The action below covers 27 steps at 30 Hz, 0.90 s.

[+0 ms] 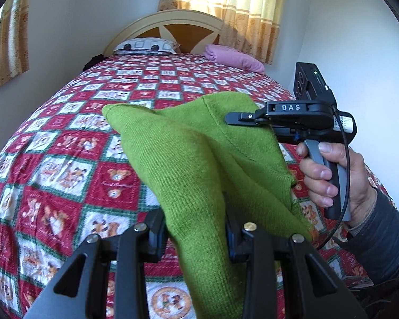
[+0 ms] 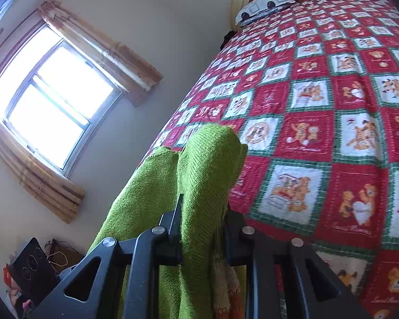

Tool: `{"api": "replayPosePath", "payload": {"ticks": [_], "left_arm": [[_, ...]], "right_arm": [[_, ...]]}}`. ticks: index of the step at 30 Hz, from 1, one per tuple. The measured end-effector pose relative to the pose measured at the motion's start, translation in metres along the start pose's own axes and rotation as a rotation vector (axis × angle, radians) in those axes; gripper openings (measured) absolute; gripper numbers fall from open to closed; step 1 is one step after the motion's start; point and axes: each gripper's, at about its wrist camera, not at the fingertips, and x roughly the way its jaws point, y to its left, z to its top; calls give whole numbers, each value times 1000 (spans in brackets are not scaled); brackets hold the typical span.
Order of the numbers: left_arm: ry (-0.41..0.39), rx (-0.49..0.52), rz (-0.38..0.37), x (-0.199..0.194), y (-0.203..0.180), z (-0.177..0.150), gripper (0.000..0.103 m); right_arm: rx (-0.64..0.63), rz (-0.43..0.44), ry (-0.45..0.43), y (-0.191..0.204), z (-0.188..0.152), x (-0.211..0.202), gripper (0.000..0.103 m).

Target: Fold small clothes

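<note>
Sweater [image 1: 188,159] slung lengthwise between grippers

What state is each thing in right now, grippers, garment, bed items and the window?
left gripper: shut on the green knit garment
right gripper: shut on the same garment
green knit garment: bunched, held up over the bed, not yet folded
patterned bedspread: spread flat over the bed
pink cloth: folded, lying near the headboard
patterned pillow: lying at the headboard
window: curtains drawn aside
</note>
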Motion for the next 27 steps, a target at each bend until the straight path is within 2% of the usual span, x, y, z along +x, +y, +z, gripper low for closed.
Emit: {"api": "replayPosePath", "payload": {"ticks": [27], "left_arm": [[-24,-115,74,-16,59,-24,35]], "right_arm": [[-85,9,102,52,9,84,22]]}}
